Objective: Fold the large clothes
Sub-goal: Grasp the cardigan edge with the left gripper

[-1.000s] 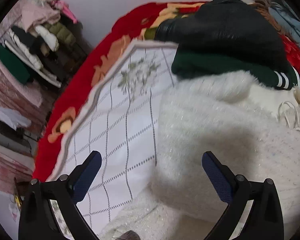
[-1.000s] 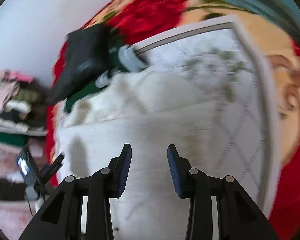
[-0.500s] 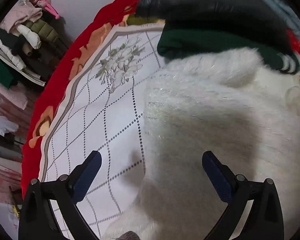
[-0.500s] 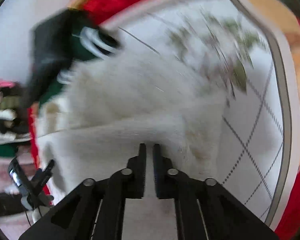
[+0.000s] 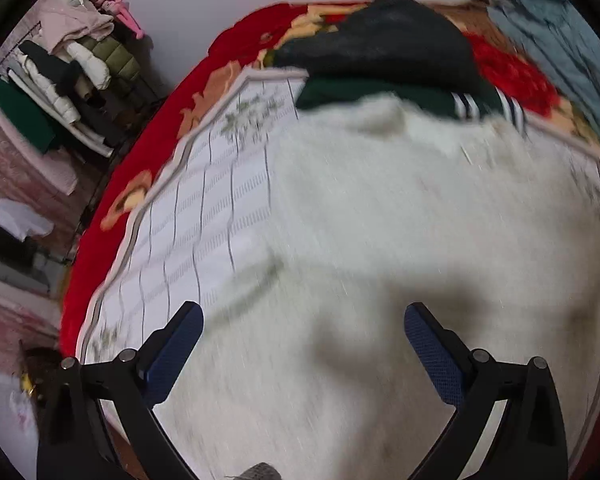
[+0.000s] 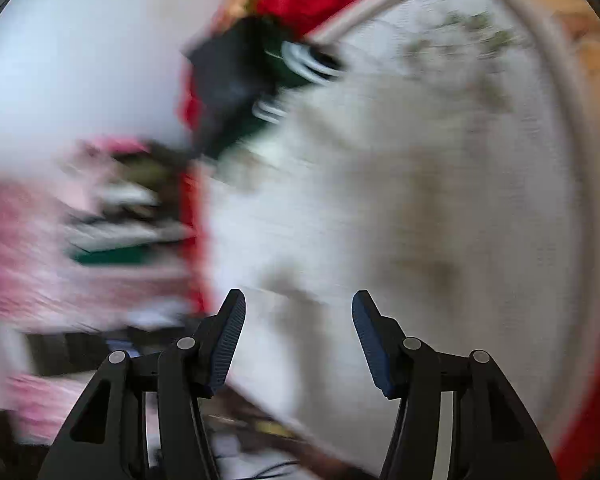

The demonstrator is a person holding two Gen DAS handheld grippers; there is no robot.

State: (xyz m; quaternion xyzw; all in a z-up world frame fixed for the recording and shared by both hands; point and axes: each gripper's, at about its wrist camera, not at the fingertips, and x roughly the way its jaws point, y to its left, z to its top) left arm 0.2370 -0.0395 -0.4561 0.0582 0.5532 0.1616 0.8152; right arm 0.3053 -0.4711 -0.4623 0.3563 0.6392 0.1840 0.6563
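Lying spread across the white quilted bedspread [image 5: 204,216], long axis running from the near edge toward the dark clothes pile [image 5: 384,60]: white fuzzy sweater [image 5: 400,220] (blurred, fluffy, pale). Hovering wide open and empty above it, left gripper [image 5: 302,344]; opening with nothing between, right gripper [image 6: 298,340]

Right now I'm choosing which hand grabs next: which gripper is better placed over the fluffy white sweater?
Left, probably. The left gripper hangs open directly above the fluffy white sweater. The right gripper, jaws opening and empty, sits at the sweater's edge, its view heavily blurred.
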